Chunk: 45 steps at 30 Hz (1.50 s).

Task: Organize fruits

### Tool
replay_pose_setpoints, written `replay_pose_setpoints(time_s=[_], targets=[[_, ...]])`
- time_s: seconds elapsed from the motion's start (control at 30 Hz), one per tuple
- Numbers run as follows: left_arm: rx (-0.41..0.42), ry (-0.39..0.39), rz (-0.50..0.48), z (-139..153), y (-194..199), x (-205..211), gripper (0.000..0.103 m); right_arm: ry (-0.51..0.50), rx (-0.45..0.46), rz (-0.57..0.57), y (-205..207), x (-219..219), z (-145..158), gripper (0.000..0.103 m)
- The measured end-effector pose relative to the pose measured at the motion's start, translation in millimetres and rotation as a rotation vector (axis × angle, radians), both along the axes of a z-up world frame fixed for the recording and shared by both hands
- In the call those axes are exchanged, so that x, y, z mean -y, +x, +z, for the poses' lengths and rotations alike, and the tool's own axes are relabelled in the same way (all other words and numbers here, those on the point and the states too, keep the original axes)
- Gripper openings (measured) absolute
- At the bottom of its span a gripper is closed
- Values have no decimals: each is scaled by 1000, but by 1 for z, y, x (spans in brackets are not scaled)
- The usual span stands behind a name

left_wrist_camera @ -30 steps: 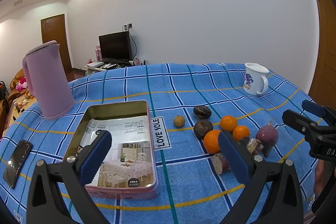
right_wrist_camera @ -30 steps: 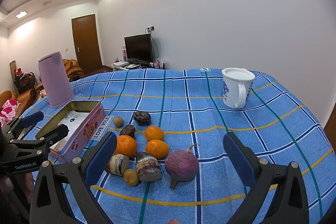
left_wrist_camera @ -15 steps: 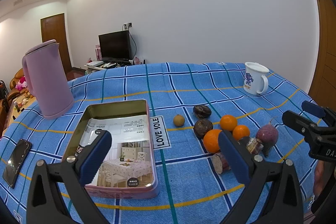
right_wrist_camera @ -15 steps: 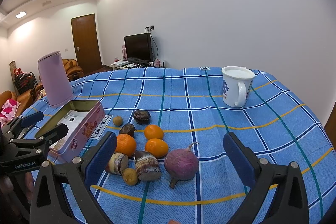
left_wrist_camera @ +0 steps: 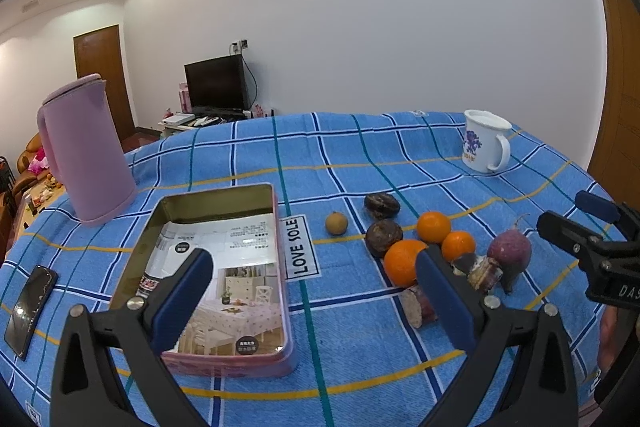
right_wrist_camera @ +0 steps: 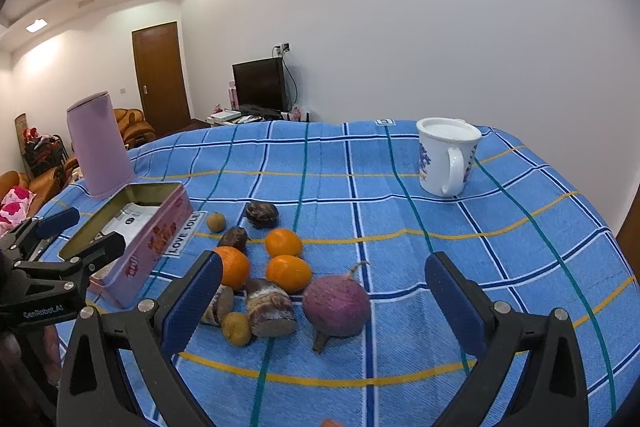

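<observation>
Three oranges [right_wrist_camera: 283,242] lie clustered on the blue checked tablecloth [right_wrist_camera: 400,227], with two dark brown fruits [right_wrist_camera: 261,214] behind them and two small tan ones — one [right_wrist_camera: 216,221] far, one [right_wrist_camera: 236,327] near. One purple root [right_wrist_camera: 335,305] and two cut chunks [right_wrist_camera: 271,311] sit in front. One open tin [left_wrist_camera: 212,211] stands left of the pile, holding only a printed sheet. Both grippers — left [left_wrist_camera: 316,301] and right [right_wrist_camera: 322,305] — hover with fingers spread wide, gripping nothing. One mug [right_wrist_camera: 446,155], one pink jug [left_wrist_camera: 86,151].

1. "LOVE SOLE" in black capitals on a white label [left_wrist_camera: 301,247] on the blue cloth, centre of the left wrist frame.
2. "GenRobot.AI" on the left gripper [right_wrist_camera: 82,233], lower left of the right wrist frame.
</observation>
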<state>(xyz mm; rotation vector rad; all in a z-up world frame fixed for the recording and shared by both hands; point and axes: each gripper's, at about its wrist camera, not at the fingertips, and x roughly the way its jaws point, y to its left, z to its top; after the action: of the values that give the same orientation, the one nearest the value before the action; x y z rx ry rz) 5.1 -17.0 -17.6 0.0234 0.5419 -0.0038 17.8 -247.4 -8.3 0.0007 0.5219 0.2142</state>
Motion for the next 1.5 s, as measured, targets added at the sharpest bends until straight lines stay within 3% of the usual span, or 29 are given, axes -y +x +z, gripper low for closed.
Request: replay_pose_setpoints(time_s=[0.4,0.63,0.8,0.9,1.23,1.27,1.33,1.4,1.5], targets=[[-65,-9,-101,-19,11,38,100,15,-64,-62,14,20,-29,101],[-150,-50,-165,-36,25,59,83,22,-117,-46,24,16,-41,86],[-184,-64,-175,-45,32,62,79,9,-138,-40,29,11,-47,85],[-237,-89,-193,-52,38,64,70,1,-150,-40,30,10,-48,81],[-283,-198,-202,-57,50,56,62,-14,-192,-20,38,4,-53,70],[-281,-203,-207,-57,49,56,56,-9,-193,-12,38,4,-53,67],[-272,-191,-224,-55,47,58,48,-3,-195,2,38,2,-53,64],[-265,-156,-211,-54,45,60,48,-10,-197,6,39,-1,-54,63],[-271,-172,-211,-54,47,58,49,12,-209,18,41,-1,-54,58]])
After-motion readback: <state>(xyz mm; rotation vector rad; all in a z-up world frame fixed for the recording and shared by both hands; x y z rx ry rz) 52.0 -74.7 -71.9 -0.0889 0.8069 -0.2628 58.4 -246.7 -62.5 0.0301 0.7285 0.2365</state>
